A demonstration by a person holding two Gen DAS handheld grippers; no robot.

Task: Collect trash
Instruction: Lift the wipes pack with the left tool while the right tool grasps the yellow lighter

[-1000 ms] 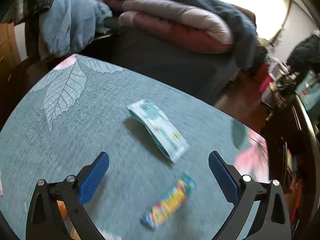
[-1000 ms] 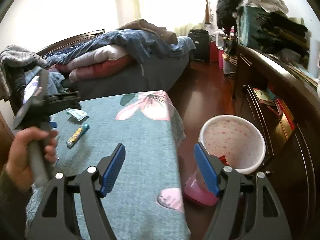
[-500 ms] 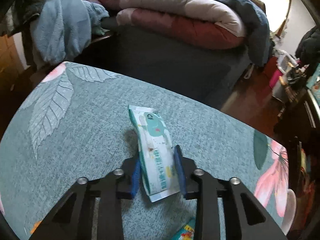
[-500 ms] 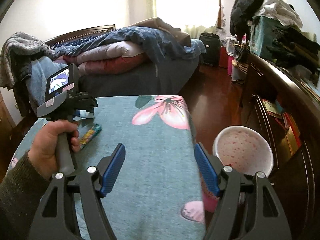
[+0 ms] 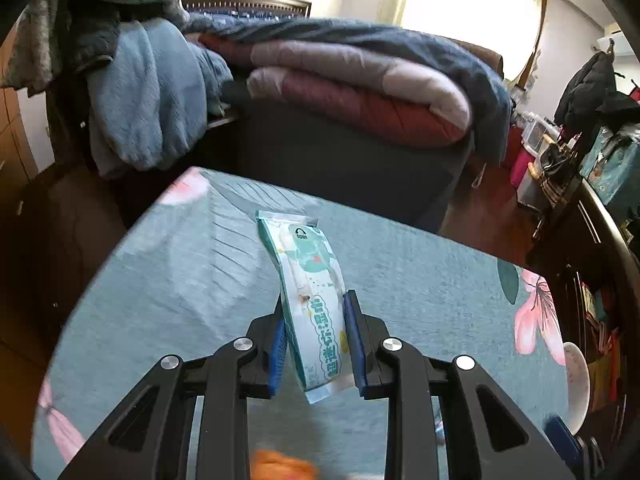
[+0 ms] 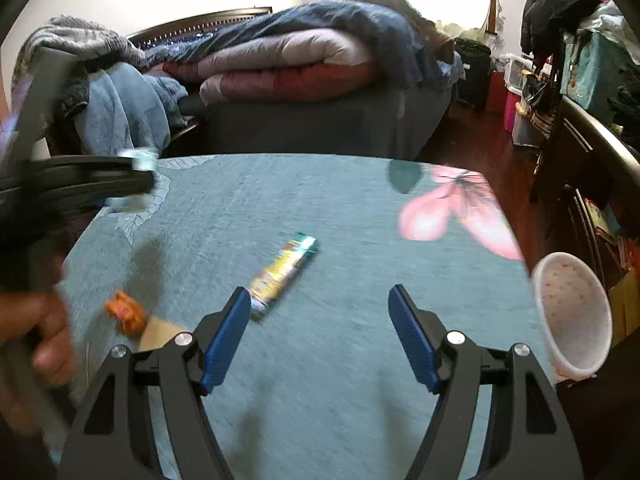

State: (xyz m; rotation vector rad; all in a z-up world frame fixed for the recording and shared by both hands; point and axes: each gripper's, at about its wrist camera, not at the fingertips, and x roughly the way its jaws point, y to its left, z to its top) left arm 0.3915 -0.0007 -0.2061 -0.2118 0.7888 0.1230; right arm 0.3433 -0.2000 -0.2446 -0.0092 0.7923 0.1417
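Note:
My left gripper [image 5: 315,300] is shut on a white-and-teal wipes packet [image 5: 308,264], which is held clear of the teal floral tablecloth [image 5: 200,280]. The right wrist view shows the same gripper blurred at the far left [image 6: 80,180], a person's hand on its handle. My right gripper [image 6: 318,291] is open and empty above the table. A colourful candy wrapper [image 6: 282,274] lies just ahead of its left finger. An orange crumpled scrap [image 6: 126,312] and a brown paper piece [image 6: 160,332] lie at the near left. A white pink-speckled bin [image 6: 572,316] stands beside the table's right edge.
Beyond the table stands a bed [image 6: 304,128] piled with folded quilts, with blue and grey blankets [image 5: 140,92] draped at its left. A dark wooden cabinet [image 6: 592,160] loaded with bags runs along the right wall. Red-brown floor [image 6: 480,148] lies between them.
My left gripper closed on the wipes packet and lifted it off the cloth. My right gripper swung left from over the bin to above the table near the candy wrapper.

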